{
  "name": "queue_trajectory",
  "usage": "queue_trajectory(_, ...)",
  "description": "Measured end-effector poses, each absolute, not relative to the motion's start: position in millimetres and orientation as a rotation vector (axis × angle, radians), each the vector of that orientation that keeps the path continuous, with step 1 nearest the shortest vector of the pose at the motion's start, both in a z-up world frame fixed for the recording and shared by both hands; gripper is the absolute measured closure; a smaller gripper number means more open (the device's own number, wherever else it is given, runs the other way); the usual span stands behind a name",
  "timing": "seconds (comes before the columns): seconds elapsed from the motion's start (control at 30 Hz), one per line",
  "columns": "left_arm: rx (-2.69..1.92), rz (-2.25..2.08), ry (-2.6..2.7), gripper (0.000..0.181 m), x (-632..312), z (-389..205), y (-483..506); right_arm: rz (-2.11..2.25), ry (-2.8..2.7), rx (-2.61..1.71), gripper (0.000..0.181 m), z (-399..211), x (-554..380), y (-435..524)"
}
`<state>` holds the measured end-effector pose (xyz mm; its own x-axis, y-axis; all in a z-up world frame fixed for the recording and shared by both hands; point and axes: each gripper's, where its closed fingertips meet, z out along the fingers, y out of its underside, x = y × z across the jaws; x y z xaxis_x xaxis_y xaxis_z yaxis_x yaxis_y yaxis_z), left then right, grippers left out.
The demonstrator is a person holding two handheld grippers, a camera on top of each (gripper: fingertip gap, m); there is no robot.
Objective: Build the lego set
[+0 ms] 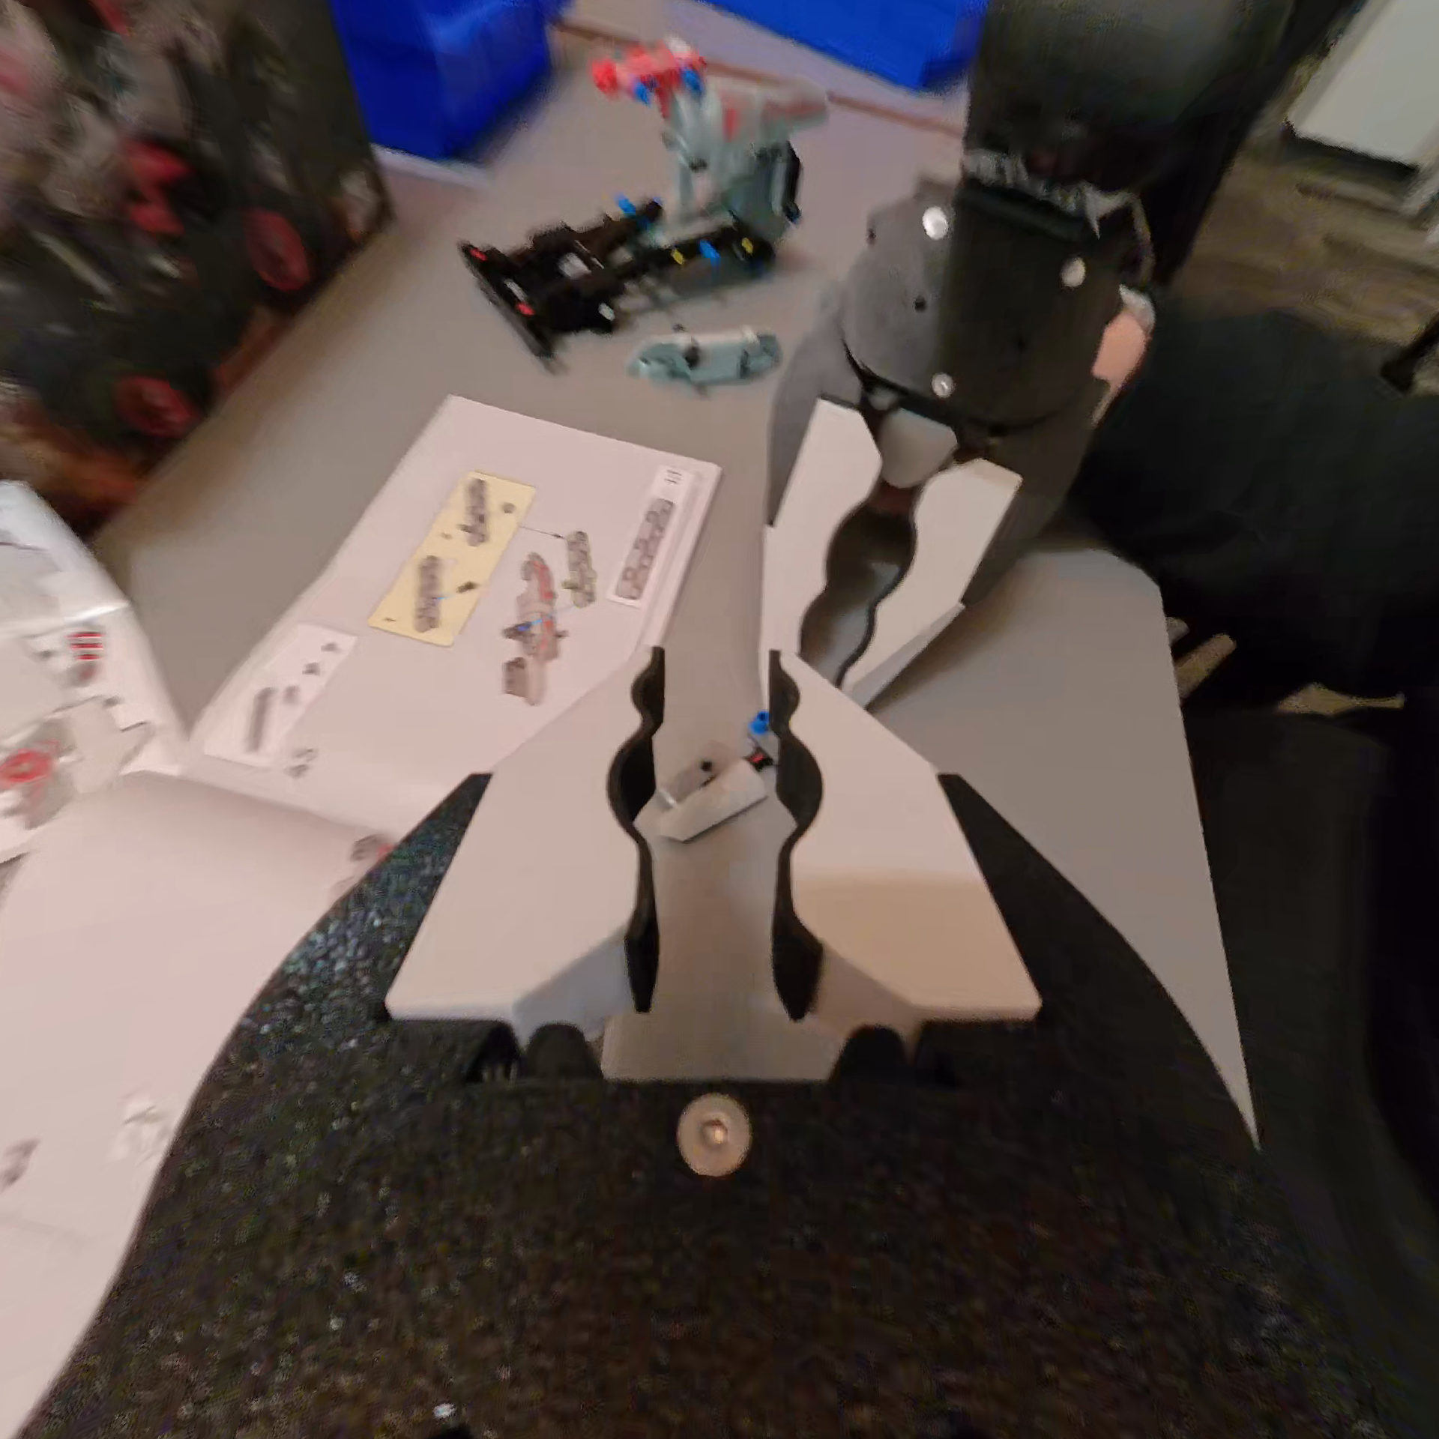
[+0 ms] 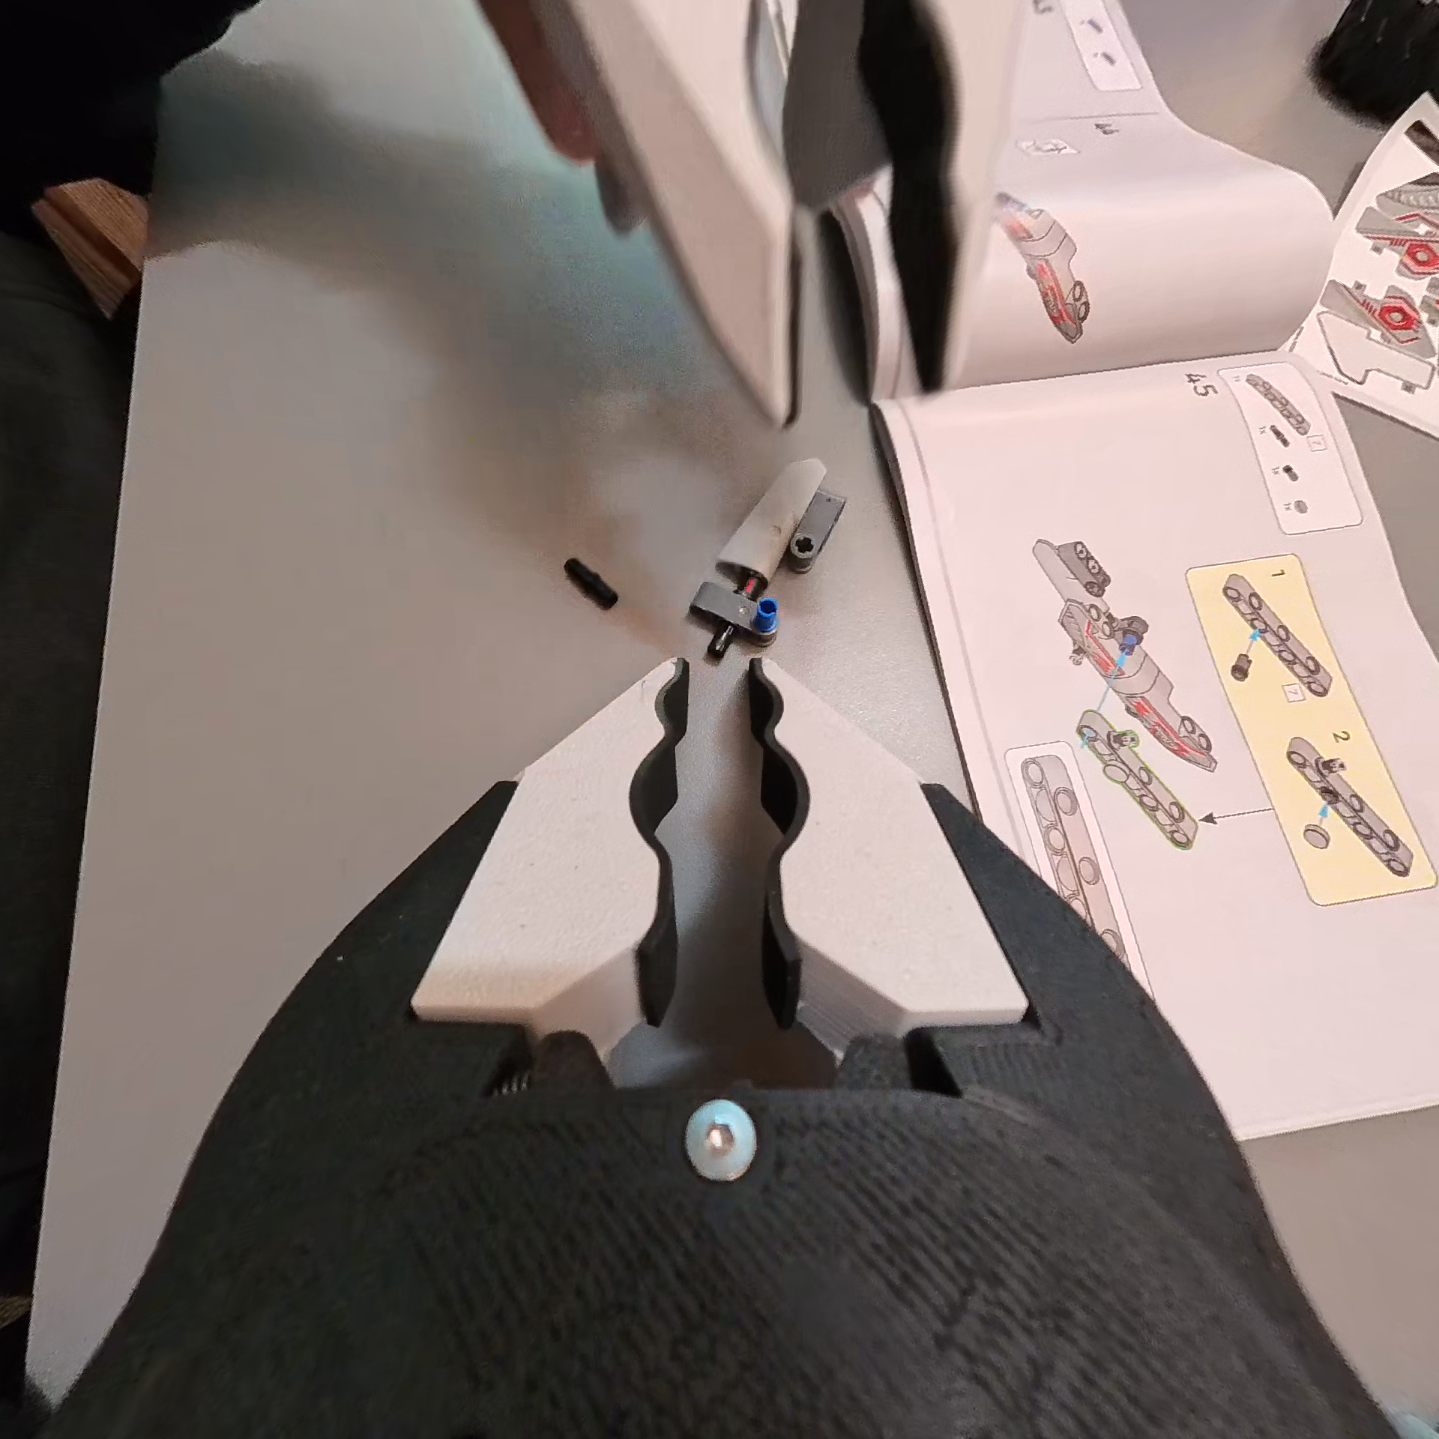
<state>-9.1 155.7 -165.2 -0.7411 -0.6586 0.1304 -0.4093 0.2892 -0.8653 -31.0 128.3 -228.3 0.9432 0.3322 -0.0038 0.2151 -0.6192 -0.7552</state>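
Your right gripper is the nearer one: the small grey sub-assembly lies on the grey table just past its fingertips, dead ahead and a touch to the right of the gap. Its long axis runs away from you, leaning slightly right, so the near end, with the blue pin and a black axle stub poking toward the fingers, is what you meet first. The fingers on that gripper are spread a little and hold nothing. Your left gripper comes from the opposite side, also parted and empty; in its view the same piece sits between its fingers, though whether they touch it I cannot tell. The piece itself is a pale grey curved shell on a darker grey beam, with a round axle-hole connector at its side and a hint of red near the pin. A loose black pin lies apart to the left of it. The open instruction booklet lies to the right, and the larger black and grey build stands well apart across the table. I judge a grip across the shell's width the surer hold.
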Motion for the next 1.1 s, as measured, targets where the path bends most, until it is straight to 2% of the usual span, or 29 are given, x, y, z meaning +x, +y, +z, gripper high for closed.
queue_trajectory(0.4,-1.061,-1.405,1.579,0.157,3,-72,290,0.134,-0.366,-2.258,0.159,-228,-27,130)
queue_trajectory(0.7,-1.024,-1.356,1.476,0.155,-6,-77,330,0.107,-0.325,-2.262,0.148,-228,-21,132)
queue_trajectory(0.9,-1.010,-1.303,1.372,0.163,-7,-75,354,0.114,-0.277,-2.272,0.144,-228,-16,133)
queue_trajectory(1.1,-1.028,-1.219,1.335,0.166,-6,-89,372,0.109,-0.224,-2.277,0.155,-228,-10,134)
